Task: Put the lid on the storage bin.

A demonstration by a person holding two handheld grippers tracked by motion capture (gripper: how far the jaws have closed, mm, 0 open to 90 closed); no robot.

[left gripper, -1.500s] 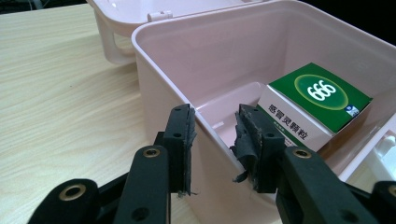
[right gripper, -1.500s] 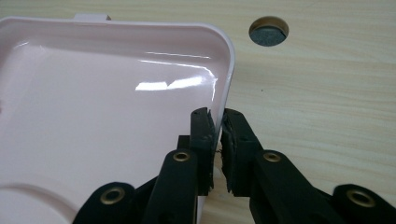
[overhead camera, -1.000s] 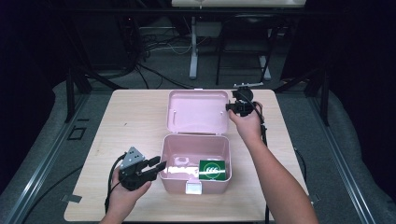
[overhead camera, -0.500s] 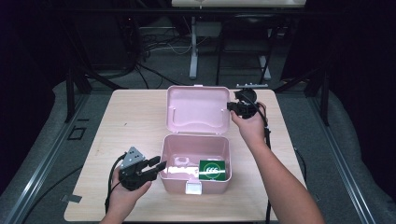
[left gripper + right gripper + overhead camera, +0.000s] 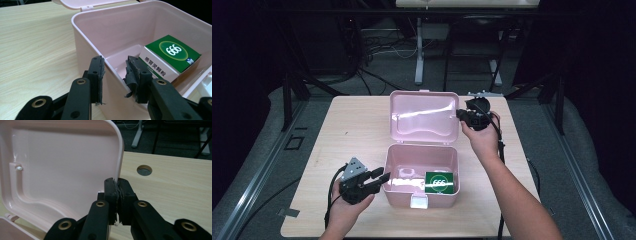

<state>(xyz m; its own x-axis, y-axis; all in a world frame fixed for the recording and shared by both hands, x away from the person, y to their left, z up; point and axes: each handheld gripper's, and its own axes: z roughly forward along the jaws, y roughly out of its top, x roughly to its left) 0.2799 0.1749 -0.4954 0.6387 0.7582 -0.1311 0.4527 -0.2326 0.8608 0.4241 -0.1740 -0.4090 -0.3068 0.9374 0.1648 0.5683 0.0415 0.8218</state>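
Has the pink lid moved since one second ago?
Yes. The right gripper, shut on the lid edge, has swung it up and toward the box; its top edge has left the table far edge.

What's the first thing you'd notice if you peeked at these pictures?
A pink box sits open in the middle of the wooden table, with a green carton marked 666 lying inside at its right end. The right gripper pinches the raised lid by its edge, and the left gripper straddles the box's left wall with its jaws apart.

Lab-like studio — dark surround, floor cables (image 5: 382,47), metal stands (image 5: 418,55)
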